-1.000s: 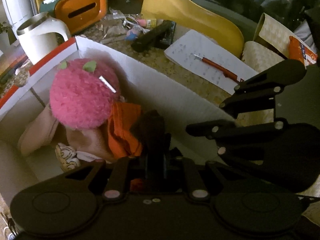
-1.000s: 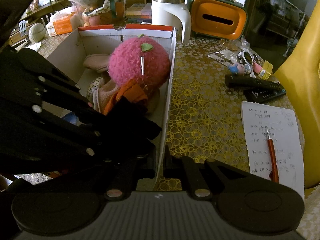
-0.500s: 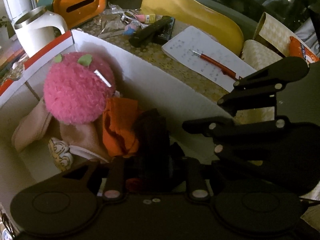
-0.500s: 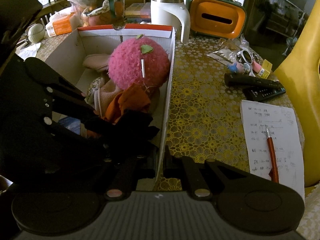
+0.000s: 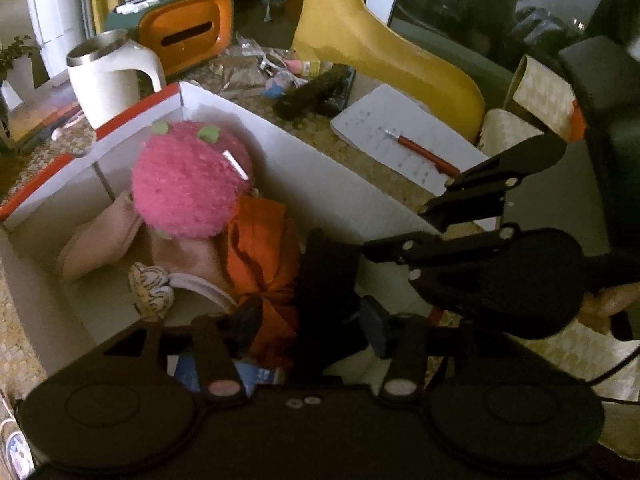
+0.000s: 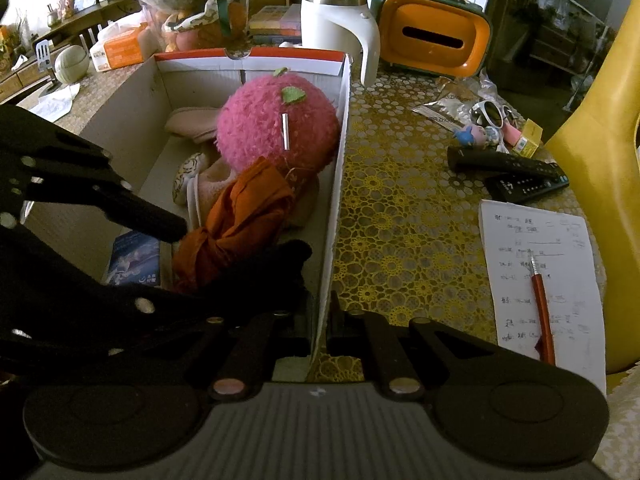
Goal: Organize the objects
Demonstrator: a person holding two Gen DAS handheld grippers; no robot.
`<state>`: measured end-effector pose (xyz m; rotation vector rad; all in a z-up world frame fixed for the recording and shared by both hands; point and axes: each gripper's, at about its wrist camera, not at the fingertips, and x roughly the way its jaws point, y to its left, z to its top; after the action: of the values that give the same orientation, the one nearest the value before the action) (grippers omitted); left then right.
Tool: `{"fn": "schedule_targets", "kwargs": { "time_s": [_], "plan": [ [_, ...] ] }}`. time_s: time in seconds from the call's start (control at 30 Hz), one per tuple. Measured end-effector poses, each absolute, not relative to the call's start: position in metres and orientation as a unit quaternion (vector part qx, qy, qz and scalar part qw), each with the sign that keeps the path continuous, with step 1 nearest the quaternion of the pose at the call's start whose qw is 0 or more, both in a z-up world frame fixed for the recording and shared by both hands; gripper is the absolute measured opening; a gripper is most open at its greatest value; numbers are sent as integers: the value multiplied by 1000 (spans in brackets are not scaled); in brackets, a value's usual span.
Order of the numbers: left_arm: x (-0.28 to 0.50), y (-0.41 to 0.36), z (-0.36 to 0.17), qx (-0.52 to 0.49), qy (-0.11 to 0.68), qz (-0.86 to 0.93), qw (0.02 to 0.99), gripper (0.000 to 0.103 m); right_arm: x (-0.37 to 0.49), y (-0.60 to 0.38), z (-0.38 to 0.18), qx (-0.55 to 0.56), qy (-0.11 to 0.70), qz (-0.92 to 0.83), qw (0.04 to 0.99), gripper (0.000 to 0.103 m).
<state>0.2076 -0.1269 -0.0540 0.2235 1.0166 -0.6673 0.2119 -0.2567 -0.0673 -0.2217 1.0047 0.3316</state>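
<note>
The left tongs (image 5: 308, 320) hang over the near end of the box (image 5: 320, 176), fingers spread wide with a black cloth (image 5: 328, 280) lying loose between them; nothing looks pinched. That cloth sits inside the box, hard against the right wall, just this side of the orange cloth (image 5: 256, 248), its long axis running away from the tongs along the box. So the left tongs are the nearer by far, directly above it.

The right tongs (image 6: 320, 320) straddle the box's right wall (image 6: 340, 160), closed down to a narrow gap around the cardboard edge, and seem to be steadying the box.

The left view looks straight down on the black cloth and the spread fingers; the right view hides much of that behind the left tool's dark linkage (image 6: 100, 196), but it alone shows the pink plush (image 6: 276, 128) packed at the far end, and the remotes (image 6: 508, 164), note and pen (image 6: 542, 308) out on the counter (image 6: 400, 220), probably yet to be sorted.
</note>
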Motion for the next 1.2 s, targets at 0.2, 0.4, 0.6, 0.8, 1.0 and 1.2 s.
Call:
{"fn": "schedule_targets", "kwargs": {
  "time_s": [0.2, 0.4, 0.6, 0.8, 1.0, 1.2],
  "plan": [
    [200, -114, -40, 87, 458, -303, 831, 61, 212, -257, -67, -108, 478, 157, 857, 6],
    [193, -100, -28, 75, 441, -290, 846, 65, 212, -256, -67, -113, 478, 156, 857, 6],
    [190, -83, -22, 72, 432, -267, 859, 74, 211, -255, -66, -120, 472, 156, 859, 6],
    [187, -62, -20, 58, 426, -241, 870, 84, 211, -255, -66, -121, 473, 155, 859, 6],
    [185, -31, -17, 41, 419, -194, 886, 101, 208, -256, -65, -118, 473, 155, 859, 6],
    [185, 22, -16, 13, 421, -128, 898, 102, 203, -258, -62, -118, 472, 157, 859, 6]
  ]
}}
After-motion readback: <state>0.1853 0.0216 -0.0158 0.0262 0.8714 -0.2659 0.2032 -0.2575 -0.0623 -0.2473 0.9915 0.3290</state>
